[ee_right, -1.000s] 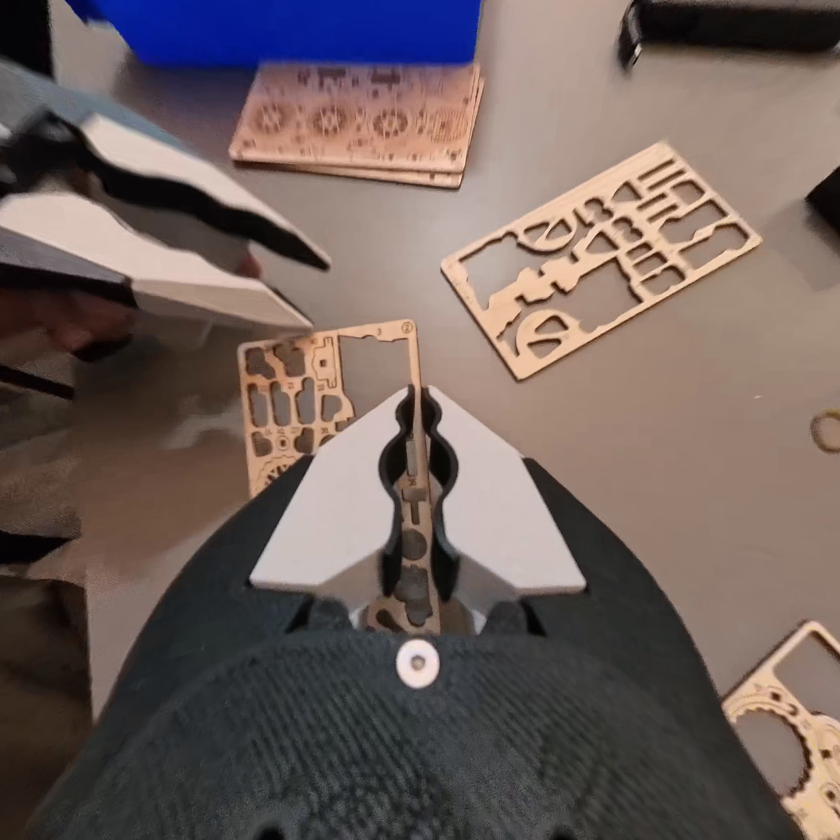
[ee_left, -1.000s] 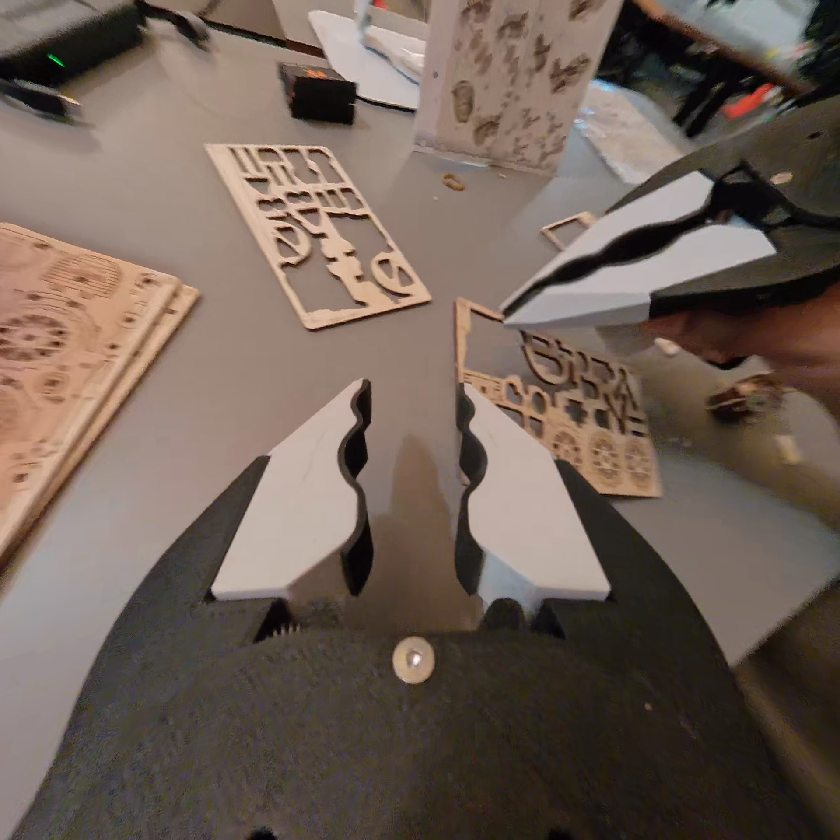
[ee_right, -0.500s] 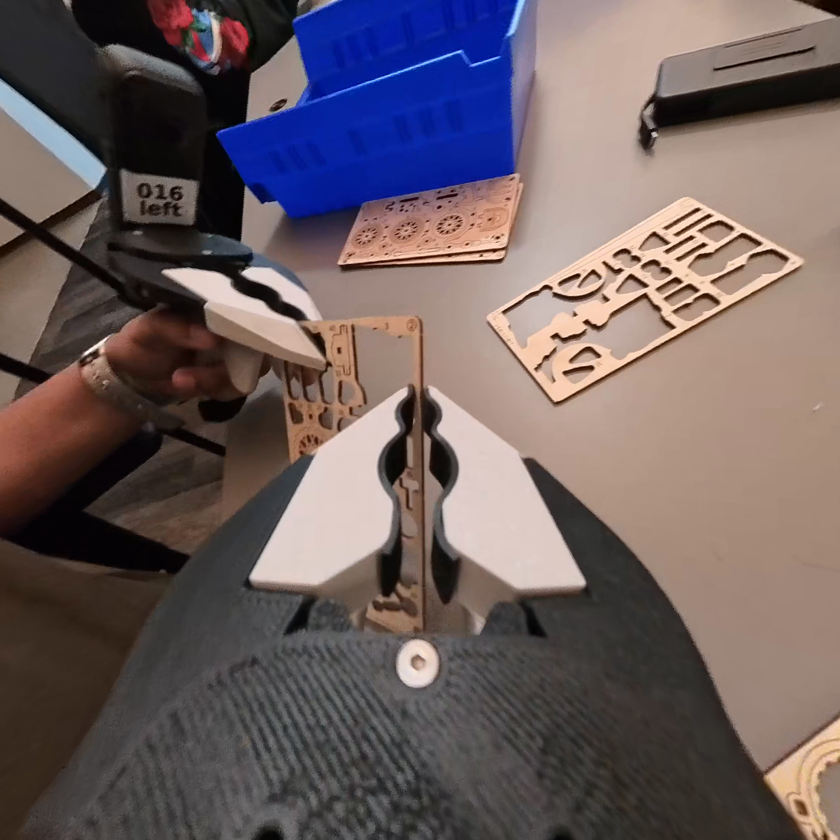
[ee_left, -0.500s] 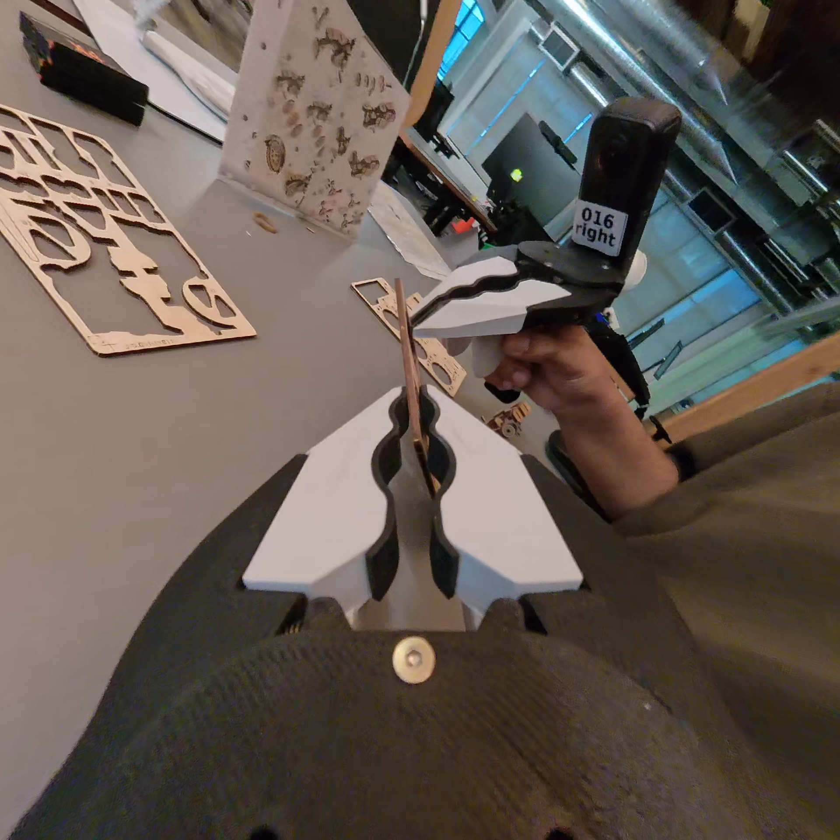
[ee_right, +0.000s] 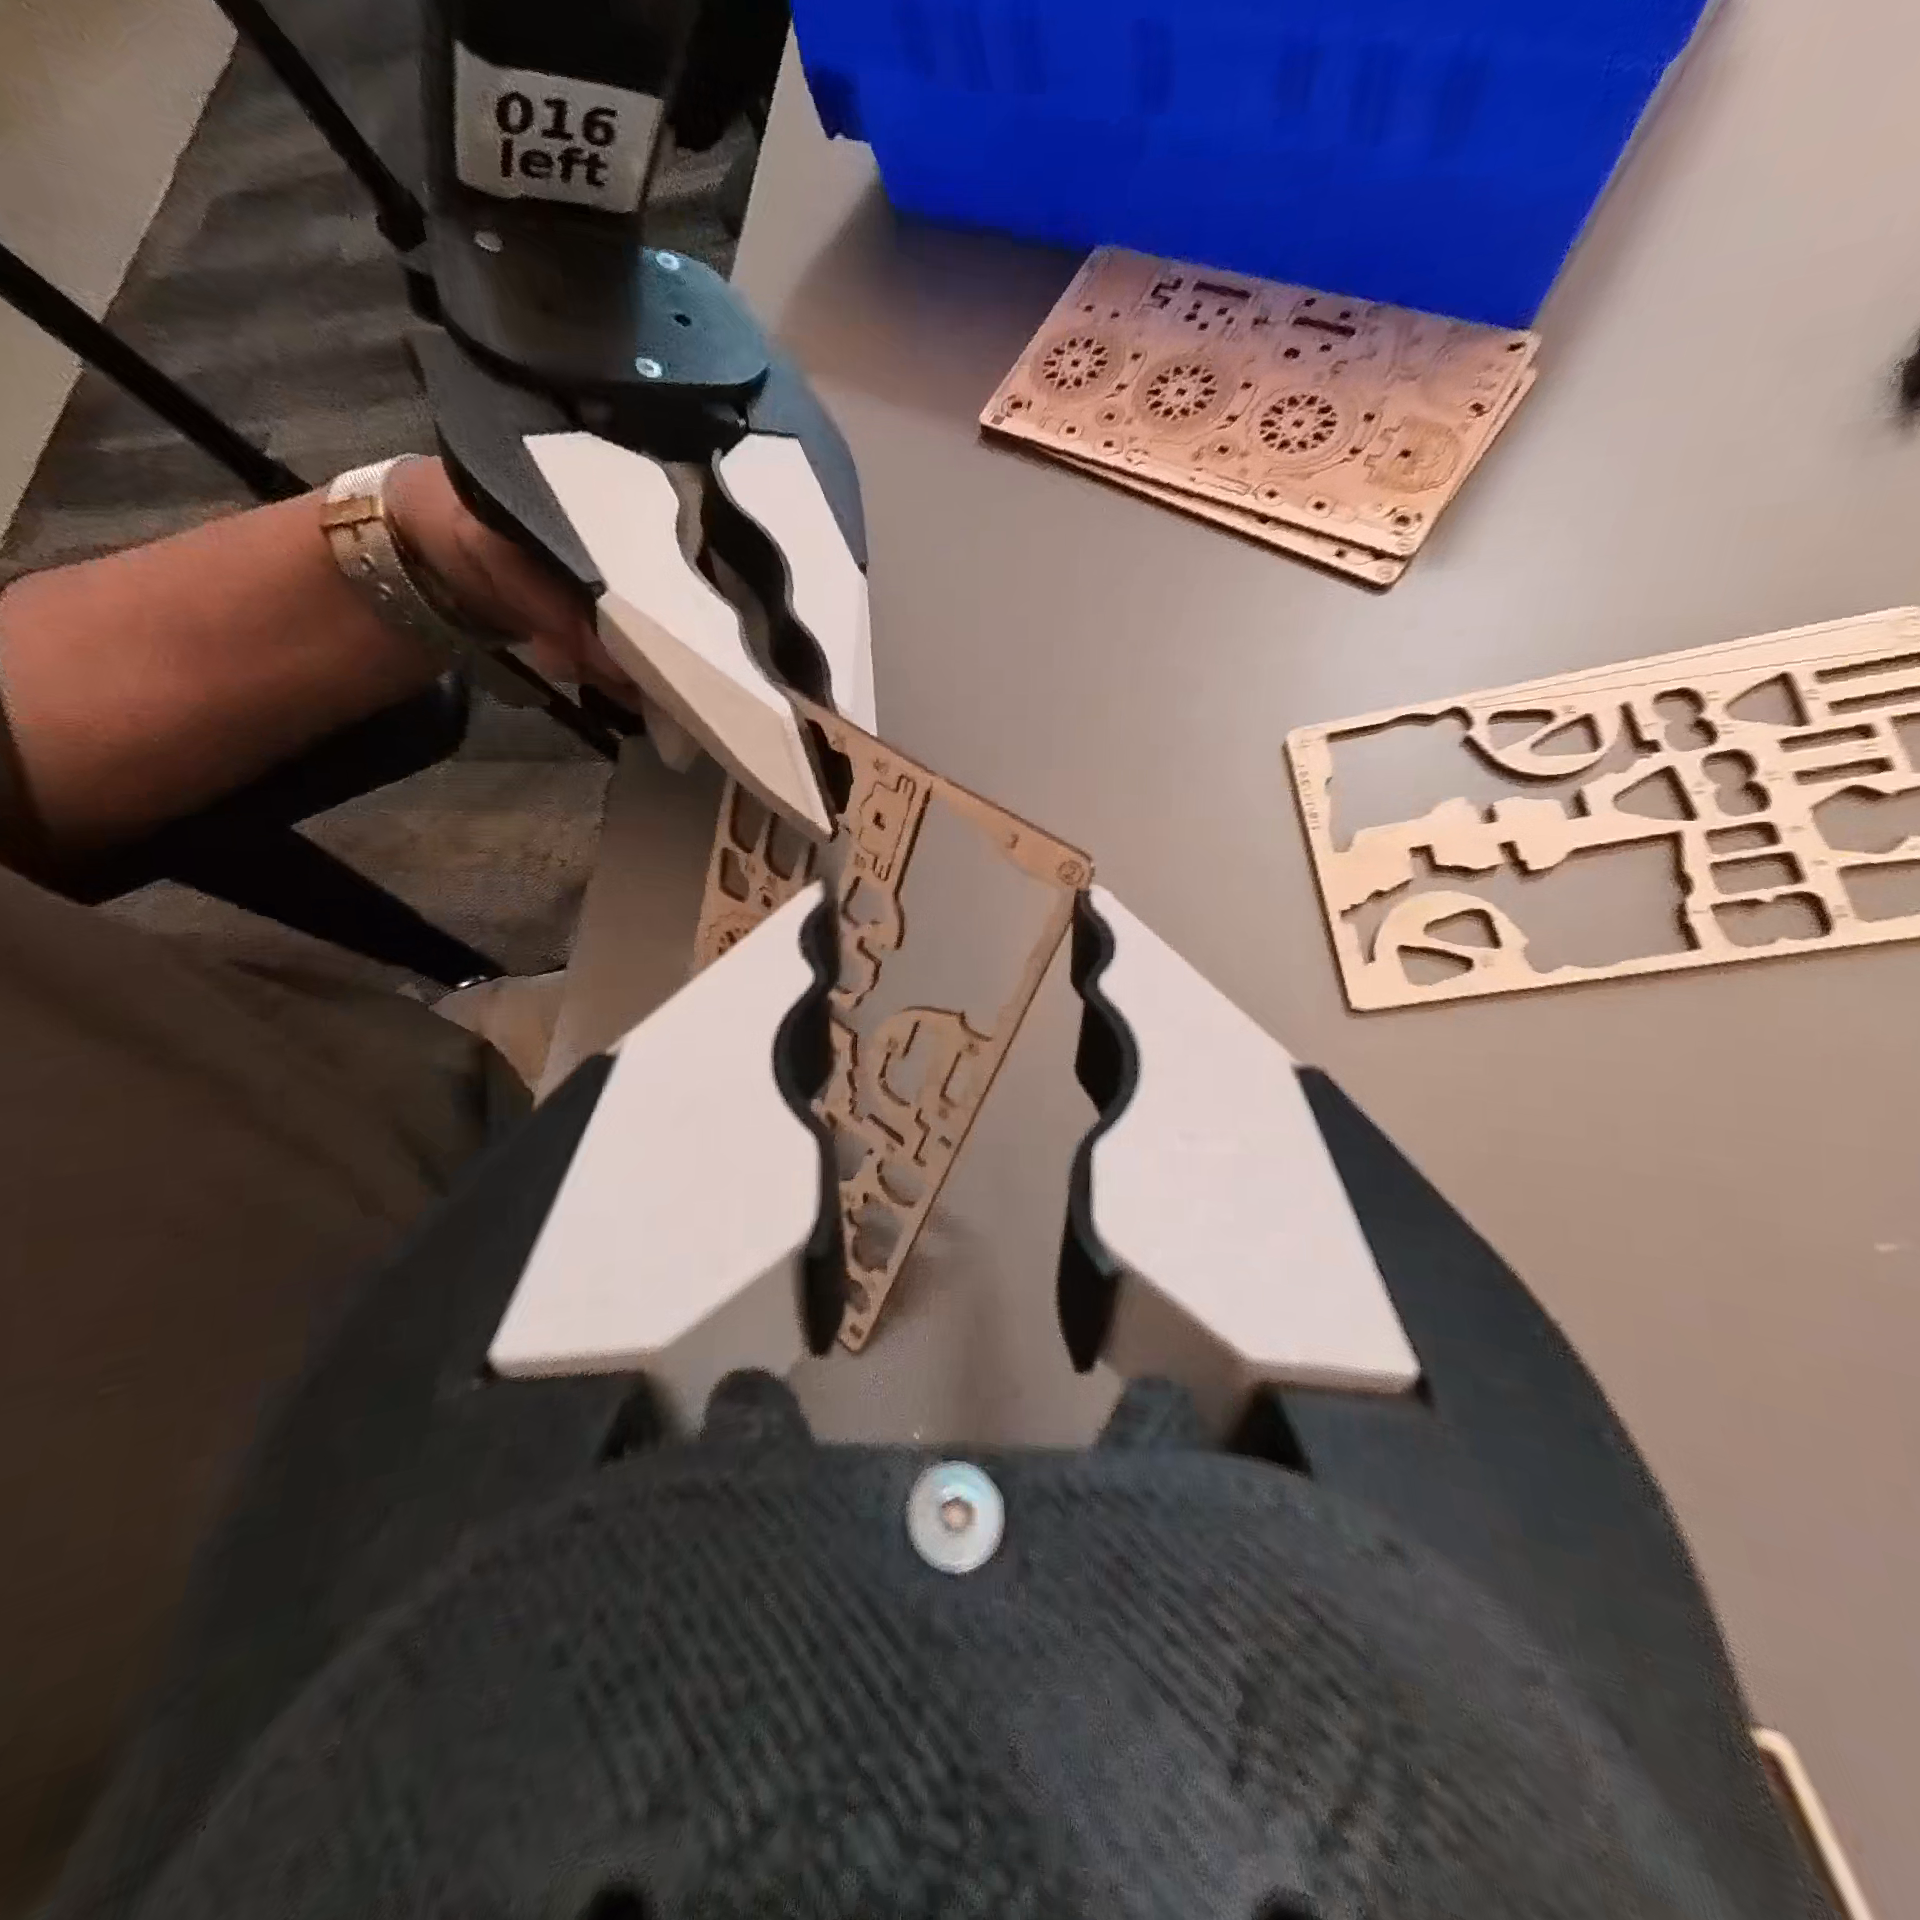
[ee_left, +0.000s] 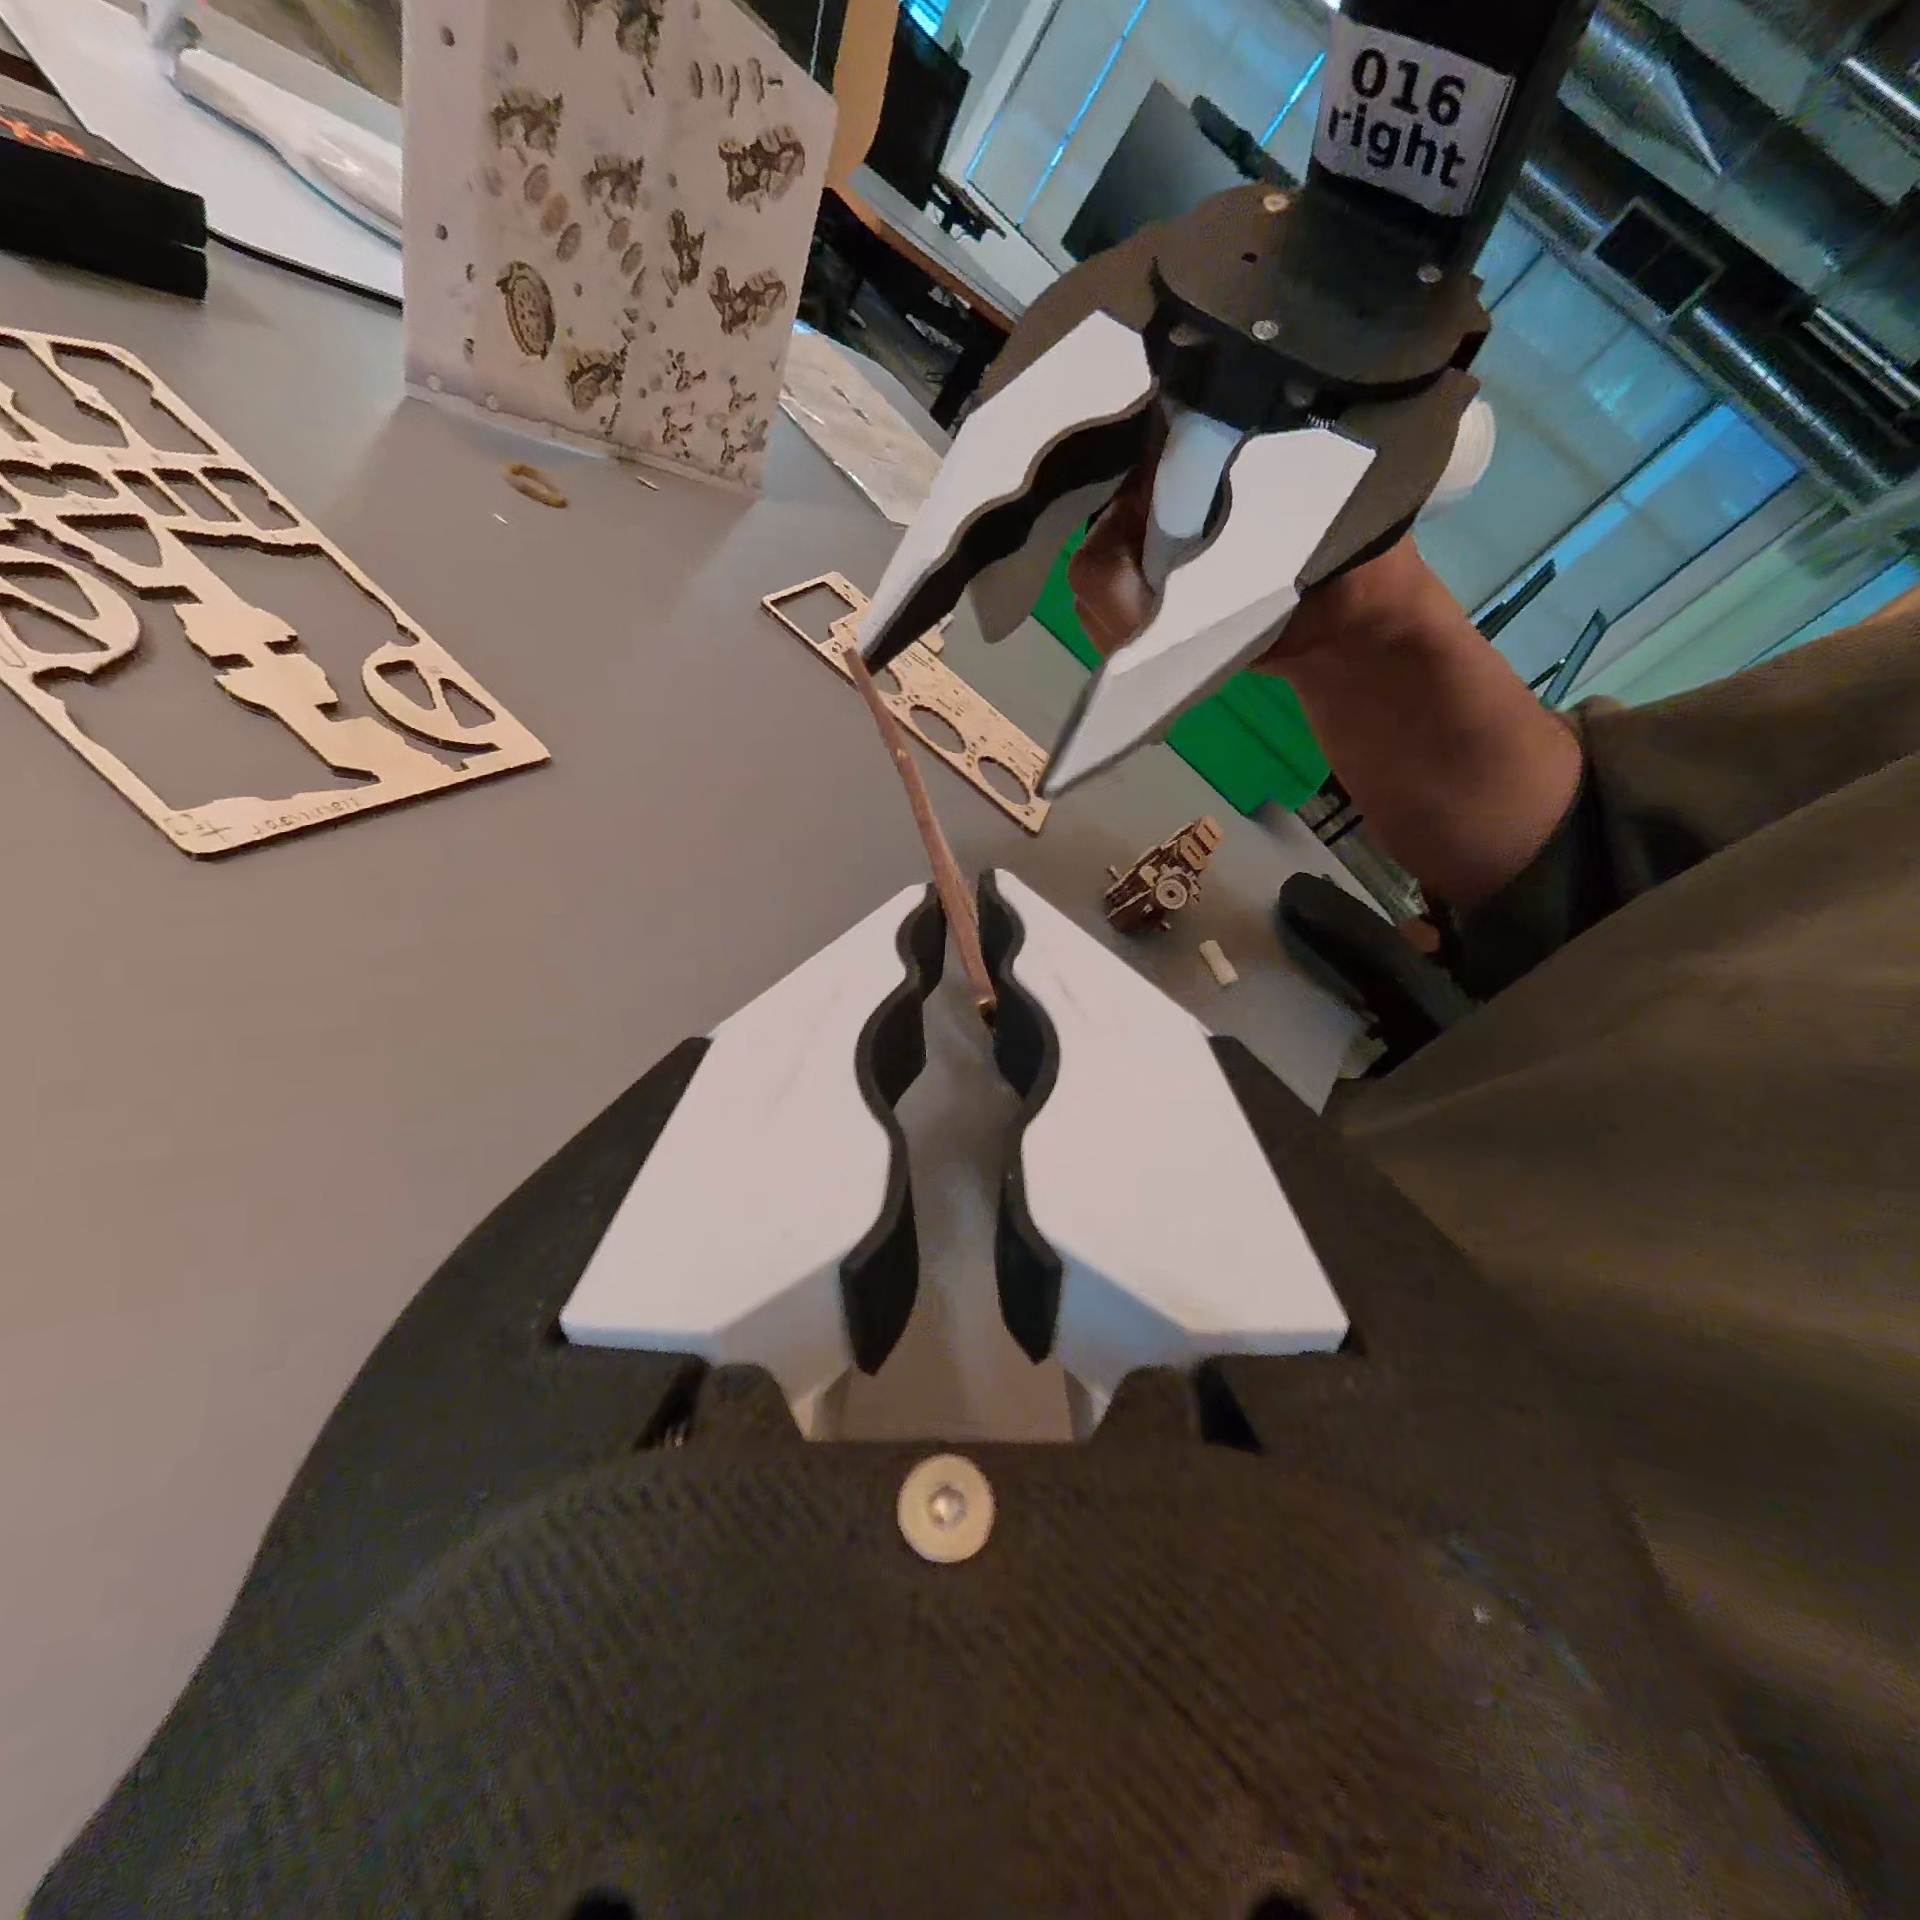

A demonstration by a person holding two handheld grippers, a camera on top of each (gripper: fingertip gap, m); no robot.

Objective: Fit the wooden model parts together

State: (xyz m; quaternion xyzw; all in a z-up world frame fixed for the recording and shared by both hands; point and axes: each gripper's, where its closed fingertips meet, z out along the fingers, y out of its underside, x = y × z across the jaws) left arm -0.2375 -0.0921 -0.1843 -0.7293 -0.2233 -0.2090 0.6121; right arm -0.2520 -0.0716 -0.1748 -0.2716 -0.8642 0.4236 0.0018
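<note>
A thin wooden parts sheet (ee_right: 1013, 840) with punched-out shapes is held above the grey table. My left gripper (ee_left: 958, 904) is shut on one corner of it; in the left wrist view the sheet (ee_left: 914, 800) shows edge-on, rising from between my fingers. In the right wrist view the left gripper (ee_right: 836, 779) clamps the sheet's far corner. My right gripper (ee_right: 951, 904) is open, its fingers on either side of the sheet; its left finger is close against the sheet, contact unclear. In the left wrist view the right gripper (ee_left: 966, 717) is open above the sheet's top end.
An emptied wooden sheet (ee_left: 260, 675) (ee_right: 1621, 831) lies flat on the table. A stack of uncut sheets (ee_right: 1247, 416) lies by a blue bin (ee_right: 1247, 135). Another sheet (ee_left: 935, 696), a small assembled wooden model (ee_left: 1164, 883) and an upright printed booklet (ee_left: 613, 239) are nearby. My left and right fingertips are right by each other.
A second ago the right gripper held the sheet and the left was open. The left then shut on it. Now the right has opened and the left holds the sheet alone.
</note>
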